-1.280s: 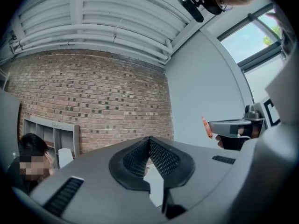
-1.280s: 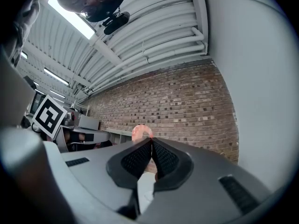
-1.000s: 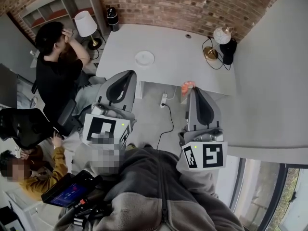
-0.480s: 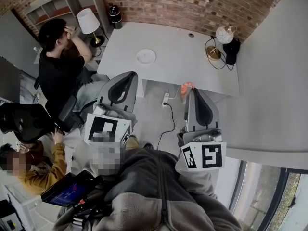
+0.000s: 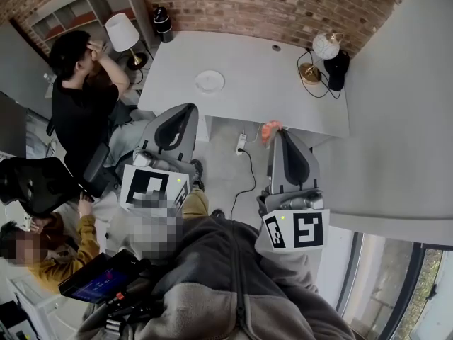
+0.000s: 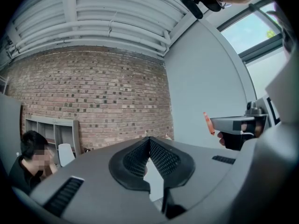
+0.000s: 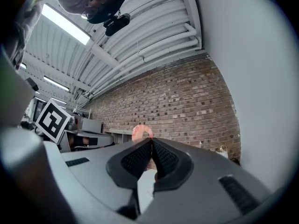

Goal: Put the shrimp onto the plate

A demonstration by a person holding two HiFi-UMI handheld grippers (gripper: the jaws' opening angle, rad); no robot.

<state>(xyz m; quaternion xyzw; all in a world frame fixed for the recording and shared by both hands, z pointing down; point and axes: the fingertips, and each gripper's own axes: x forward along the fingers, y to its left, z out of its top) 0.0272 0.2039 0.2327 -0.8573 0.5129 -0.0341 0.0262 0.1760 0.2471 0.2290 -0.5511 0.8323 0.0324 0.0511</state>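
1. You have one shrimp (image 5: 270,128), and the jaws of your right claw (image 5: 277,132) are clamped on it at their tip.
2. Your left claw (image 5: 190,108) has its jaws together with nothing between them.
3. One white plate (image 5: 209,81) lies on the table (image 5: 283,98). The shrimp hangs by the table's near edge, well apart from the plate.
4. There are two lamps: a white-shaded lamp (image 5: 122,32) by the table's far left corner and a globe lamp (image 5: 327,47) on its far right corner.
5. Only the head view shows the plate. The left gripper view shows the shrimp side-on, sticking up from the right claw's tip. The right gripper view shows its pink curve just above the jaw tips.
6. Two seated people appear at the head view's left.
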